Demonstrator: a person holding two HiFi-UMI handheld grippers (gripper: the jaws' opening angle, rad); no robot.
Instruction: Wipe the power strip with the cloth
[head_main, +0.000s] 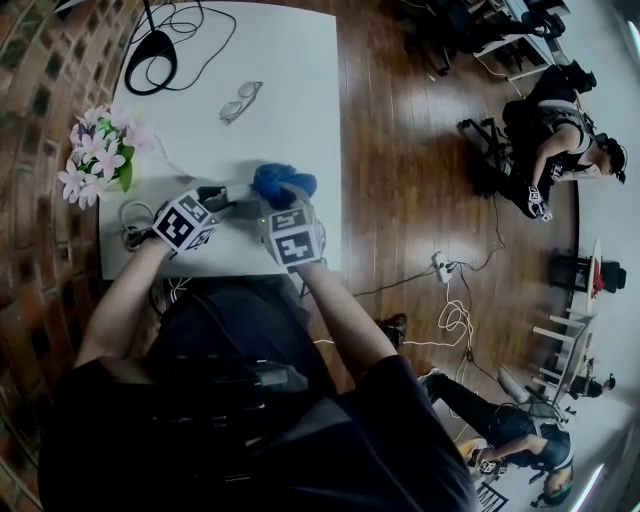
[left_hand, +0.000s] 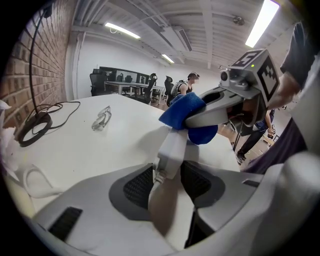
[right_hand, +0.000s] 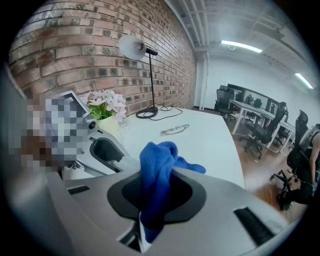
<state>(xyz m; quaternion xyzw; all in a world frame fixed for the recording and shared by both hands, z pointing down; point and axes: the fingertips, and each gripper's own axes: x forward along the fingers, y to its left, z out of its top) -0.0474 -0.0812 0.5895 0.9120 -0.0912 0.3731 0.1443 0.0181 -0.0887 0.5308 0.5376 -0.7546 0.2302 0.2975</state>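
Left claw (left_hand: 167, 181) pinches the white power strip (left_hand: 172, 149). Right claw (right_hand: 157, 196) is clamped on the blue cloth (right_hand: 156, 170), which touches the strip's far end.

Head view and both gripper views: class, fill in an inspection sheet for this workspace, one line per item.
Surface: white table, standing beside a brick wall.
Job's things: blue cloth against the far end of the white power strip.
Clutter: glasses, pink flowers, black lamp.
Grippers: left gripper shut on the power strip; right gripper shut on the cloth.
Cables: black cable looped by the lamp; white cable near the flowers; floor cable trailing loose.
Surroundings: wood floor; other people off to the right; office chairs further back.
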